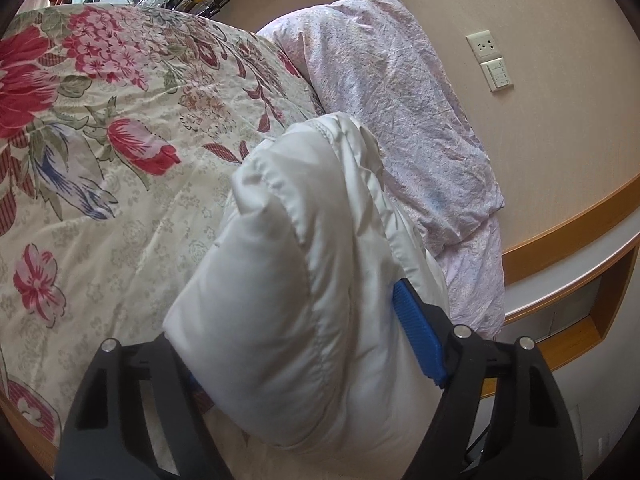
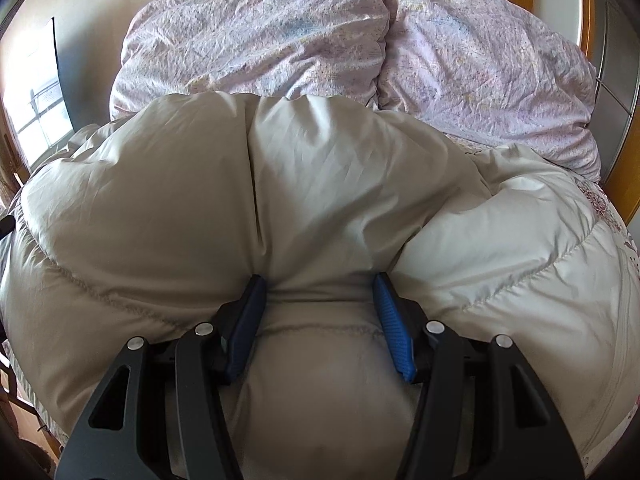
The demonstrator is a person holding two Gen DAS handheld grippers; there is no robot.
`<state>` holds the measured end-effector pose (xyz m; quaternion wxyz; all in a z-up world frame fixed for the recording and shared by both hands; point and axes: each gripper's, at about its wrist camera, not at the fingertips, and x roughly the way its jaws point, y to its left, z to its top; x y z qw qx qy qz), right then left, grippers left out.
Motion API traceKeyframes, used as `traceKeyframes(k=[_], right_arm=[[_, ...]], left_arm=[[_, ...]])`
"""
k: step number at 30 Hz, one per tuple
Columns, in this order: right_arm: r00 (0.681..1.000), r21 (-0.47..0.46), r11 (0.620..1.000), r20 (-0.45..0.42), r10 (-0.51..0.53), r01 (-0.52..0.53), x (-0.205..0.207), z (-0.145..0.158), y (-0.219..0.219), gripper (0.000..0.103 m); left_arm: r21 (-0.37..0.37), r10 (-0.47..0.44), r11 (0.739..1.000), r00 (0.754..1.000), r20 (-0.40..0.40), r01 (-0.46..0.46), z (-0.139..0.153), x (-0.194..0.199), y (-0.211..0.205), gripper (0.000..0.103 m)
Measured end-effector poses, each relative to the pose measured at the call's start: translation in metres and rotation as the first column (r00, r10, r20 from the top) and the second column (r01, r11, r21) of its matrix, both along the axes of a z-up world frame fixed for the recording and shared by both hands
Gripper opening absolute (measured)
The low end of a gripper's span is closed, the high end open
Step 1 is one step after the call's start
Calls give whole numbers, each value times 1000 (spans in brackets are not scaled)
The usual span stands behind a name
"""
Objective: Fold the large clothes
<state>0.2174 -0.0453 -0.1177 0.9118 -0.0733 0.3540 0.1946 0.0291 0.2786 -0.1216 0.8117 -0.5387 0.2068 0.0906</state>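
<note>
White puffer jacket (image 1: 280, 280) bunched up on the bed, over the floral quilt (image 1: 120, 152), just near of the lilac pillows (image 2: 260, 36). Left gripper (image 1: 304, 344) straddling a padded fold, blue fingers (image 1: 418, 340) on either side of it; right pad touching fabric, left pad mostly hidden, so cannot tell whether clamped. Right gripper (image 2: 318, 316) clenched on a thick roll of the same jacket, fabric pinched in between both pads. Wall socket (image 1: 482, 46) far right above the wooden ledge (image 1: 560, 220).
</note>
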Motion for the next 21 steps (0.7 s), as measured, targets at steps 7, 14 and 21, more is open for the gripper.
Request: traceKeyframes(k=[7,14,21], right_arm=[[1000,4,1000,2,-18,18,-1,0,1,58],[1000,9,1000,-2,-22,22,-1,0,0,58],[1000,3,1000,-4,-26,26,0,0,0,58]], left_arm=[[-10,17,1000,1000,-11,-17,0,2,3,68],[-1,-7,1000,1000,-2,7,11,2,6,47],[255,-75,965,997,26,65,69,9,-24,39]])
